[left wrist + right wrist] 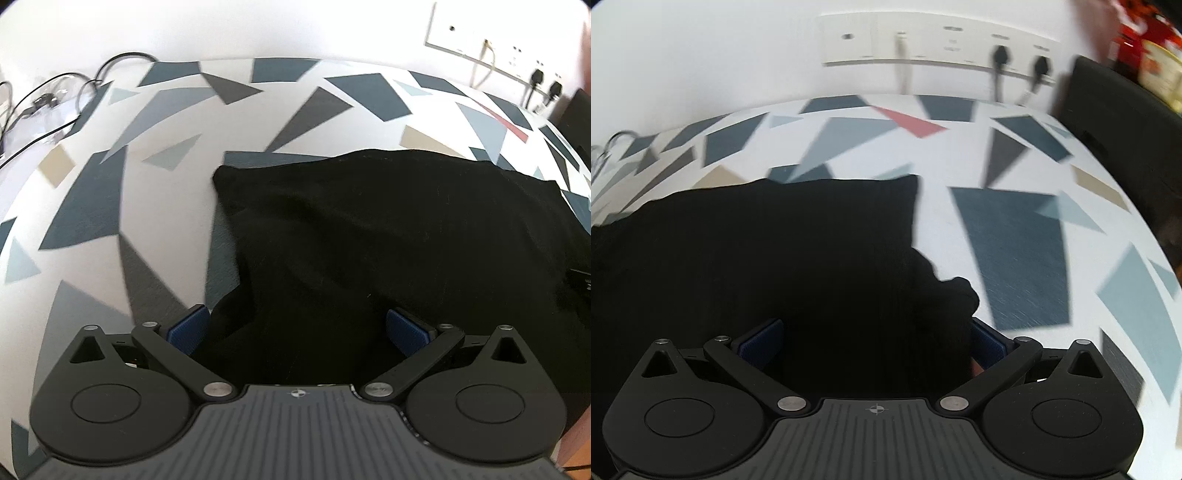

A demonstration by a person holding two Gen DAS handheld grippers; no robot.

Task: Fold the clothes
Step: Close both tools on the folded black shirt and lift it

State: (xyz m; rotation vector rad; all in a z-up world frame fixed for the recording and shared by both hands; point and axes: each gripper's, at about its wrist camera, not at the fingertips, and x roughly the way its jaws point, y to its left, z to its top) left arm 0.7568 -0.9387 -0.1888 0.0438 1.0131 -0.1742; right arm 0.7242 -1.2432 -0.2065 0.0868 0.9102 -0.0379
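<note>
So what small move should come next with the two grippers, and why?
Probably close both grippers on the cloth. The left gripper and right gripper are both open, and black cloth lies between the fingers of each, so nothing is held yet. The cloth lies on the patterned table, its far part spread out, so a fold likely needs a grip first.

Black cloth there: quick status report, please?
Left gripper open, right gripper open. Black garment lies between both jaws, on patterned tablecloth. Nothing blocking.

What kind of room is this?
Probably a room at home: a black garment lies on a tablecloth with coloured shapes, by a white wall with plug sockets.
</note>
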